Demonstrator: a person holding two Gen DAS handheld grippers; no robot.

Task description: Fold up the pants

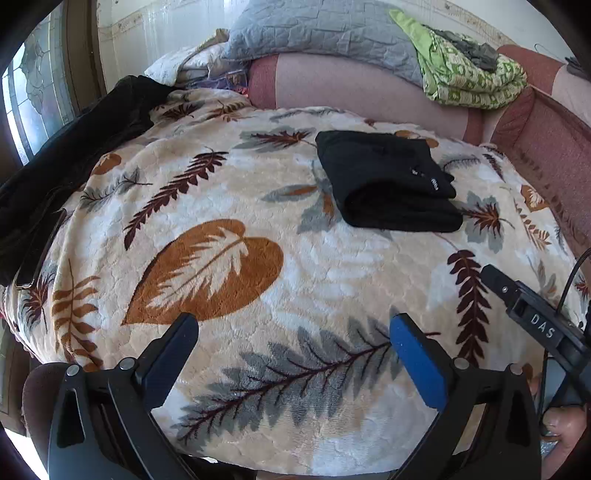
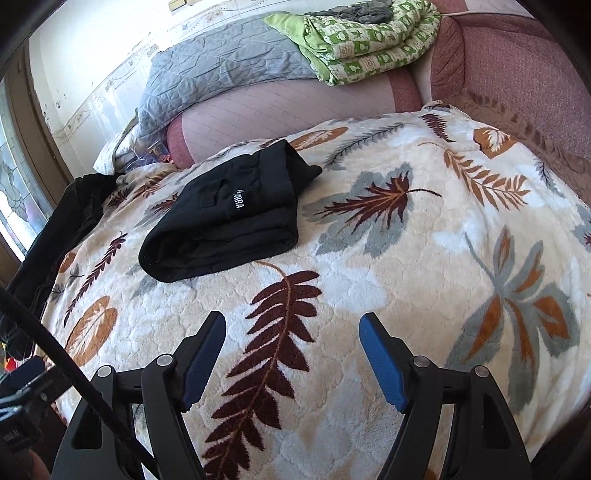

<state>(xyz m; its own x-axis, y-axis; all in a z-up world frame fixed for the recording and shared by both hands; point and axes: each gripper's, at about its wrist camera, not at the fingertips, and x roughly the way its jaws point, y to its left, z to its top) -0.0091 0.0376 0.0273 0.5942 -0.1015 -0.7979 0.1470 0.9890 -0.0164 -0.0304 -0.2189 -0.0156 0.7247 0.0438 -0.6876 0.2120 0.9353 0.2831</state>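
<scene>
leaf-print blanket (image 1: 229, 258), grey quilt (image 1: 325, 29), green quilt (image 1: 469, 81)

Folded black pants (image 2: 229, 218) on leaf-print blanket (image 2: 369, 266); right claw (image 2: 291, 332) agape, empty.

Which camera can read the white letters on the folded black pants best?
The right wrist view. There the folded black fabric pants lie closer, and the white lettering reads roughly "ARRA". In the left wrist view the same pants sit farther away, and the lettering is only tiny white marks, too small to read.
</scene>
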